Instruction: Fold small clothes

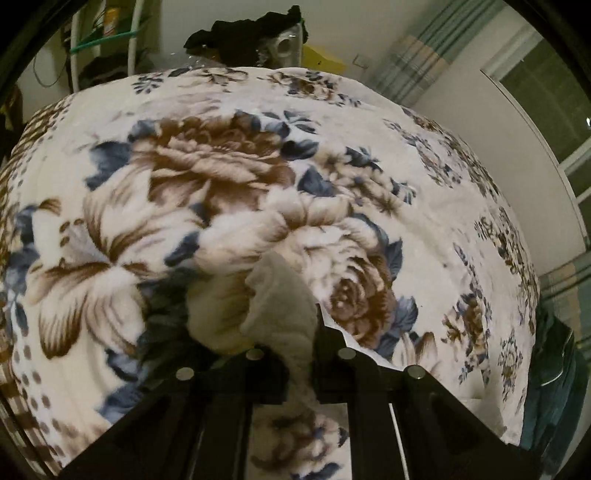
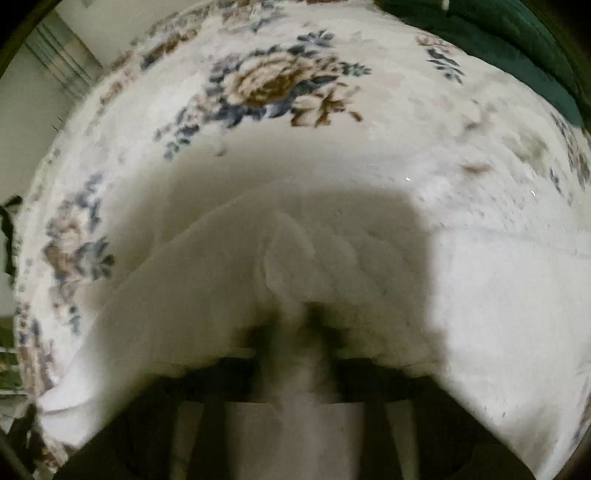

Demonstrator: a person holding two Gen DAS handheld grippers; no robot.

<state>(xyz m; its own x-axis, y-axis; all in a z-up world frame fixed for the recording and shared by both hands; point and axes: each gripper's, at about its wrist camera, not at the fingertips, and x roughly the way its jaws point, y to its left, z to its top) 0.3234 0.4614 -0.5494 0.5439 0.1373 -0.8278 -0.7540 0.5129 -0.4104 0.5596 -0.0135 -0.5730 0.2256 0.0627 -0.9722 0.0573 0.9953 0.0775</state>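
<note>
A small white garment (image 2: 229, 280) lies spread on the floral blanket (image 2: 280, 85). In the right wrist view my right gripper (image 2: 295, 332) is shut on a bunched fold of it, and the cloth drapes over and hides the fingertips. In the left wrist view my left gripper (image 1: 299, 343) is shut on another bunched edge of the white garment (image 1: 284, 314), lifted a little above the floral blanket (image 1: 184, 166). The view is blurred on the right.
The blanket covers a bed. A dark pile of clothes (image 1: 243, 33) sits at its far edge. A wall and sliding door (image 1: 535, 122) stand to the right. A green cloth (image 2: 498, 40) lies at the blanket's far right edge.
</note>
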